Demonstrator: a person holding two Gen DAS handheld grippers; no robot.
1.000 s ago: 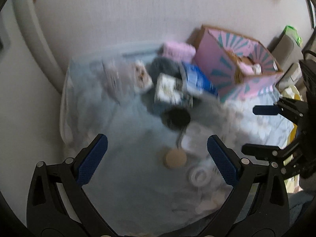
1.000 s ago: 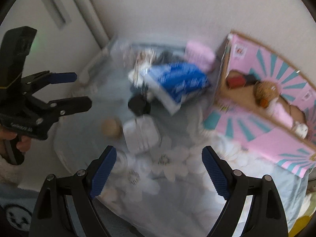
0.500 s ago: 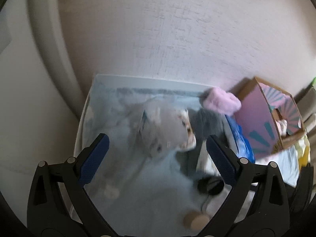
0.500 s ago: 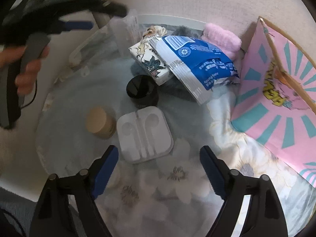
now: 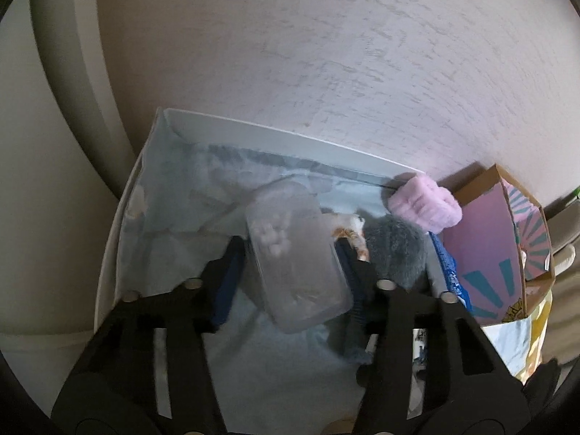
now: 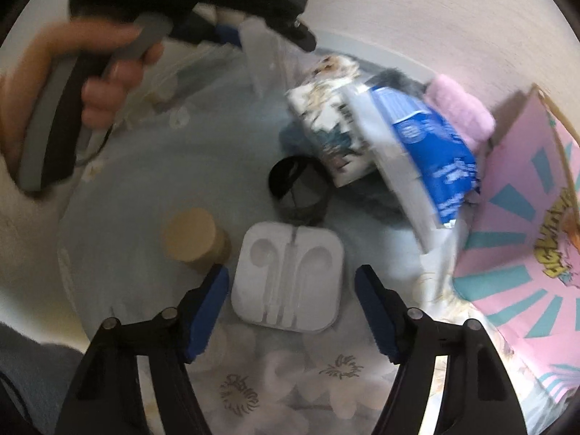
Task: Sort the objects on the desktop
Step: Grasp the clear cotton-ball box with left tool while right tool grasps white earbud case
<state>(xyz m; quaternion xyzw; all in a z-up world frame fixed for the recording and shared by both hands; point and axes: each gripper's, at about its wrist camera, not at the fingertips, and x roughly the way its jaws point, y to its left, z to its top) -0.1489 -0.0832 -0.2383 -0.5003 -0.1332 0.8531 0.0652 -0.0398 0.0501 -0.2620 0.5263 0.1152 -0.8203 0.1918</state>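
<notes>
- Left tongs (image 5: 290, 264) have just been closing and pinch the clear plastic box (image 5: 297, 253), left of the blue packet (image 6: 431, 156).
- Right tongs (image 6: 291, 299), closing, straddle the white earphone case (image 6: 288, 279) below that packet, pads apart from it.
- Packet's writing is blurred.

Clear plastic box (image 5: 297, 253); fluffy pink band (image 5: 424, 208).

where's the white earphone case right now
In the right wrist view, the white earphone case lies flat on the floral cloth between the open right claw pads, beside the cork-topped jar and just below the black jar.
</notes>
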